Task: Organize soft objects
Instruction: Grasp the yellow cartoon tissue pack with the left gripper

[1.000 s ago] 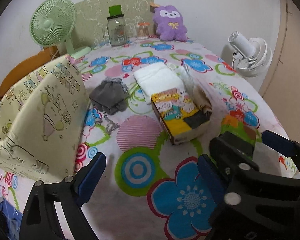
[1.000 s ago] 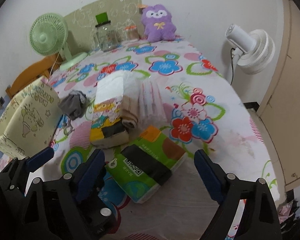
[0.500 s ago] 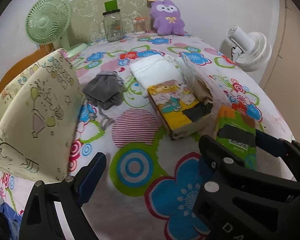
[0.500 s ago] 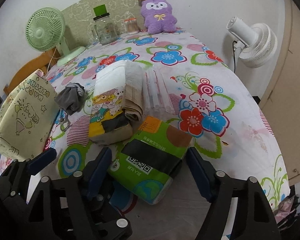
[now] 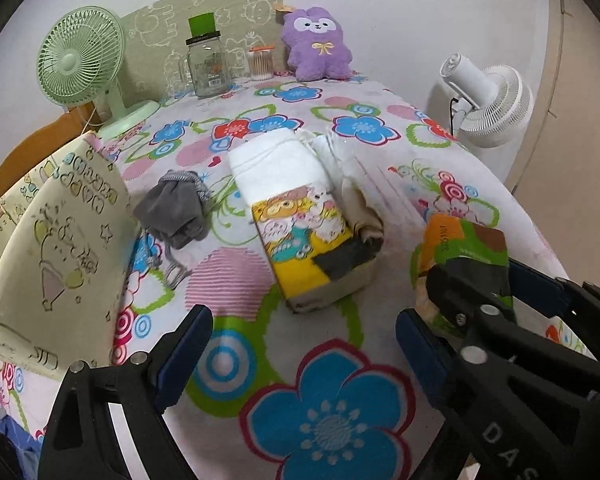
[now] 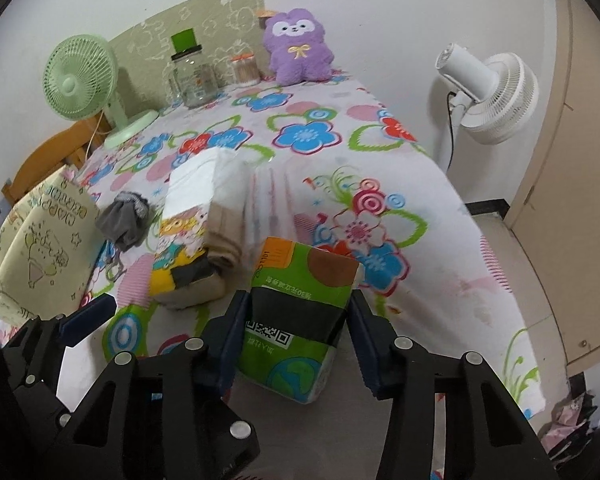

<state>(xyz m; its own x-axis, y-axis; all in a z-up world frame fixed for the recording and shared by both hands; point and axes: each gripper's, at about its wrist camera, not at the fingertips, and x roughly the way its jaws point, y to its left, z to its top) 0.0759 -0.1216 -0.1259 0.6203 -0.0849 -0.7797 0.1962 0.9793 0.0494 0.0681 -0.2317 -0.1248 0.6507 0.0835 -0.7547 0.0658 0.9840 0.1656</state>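
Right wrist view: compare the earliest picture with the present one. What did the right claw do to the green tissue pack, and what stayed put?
The right claw moved forward and closed from wide open onto the green tissue pack, which now sits tipped up between its fingers. The left claw stayed open and empty. The cartoon-print tissue pack, grey cloth and purple plush toy stayed where they were.
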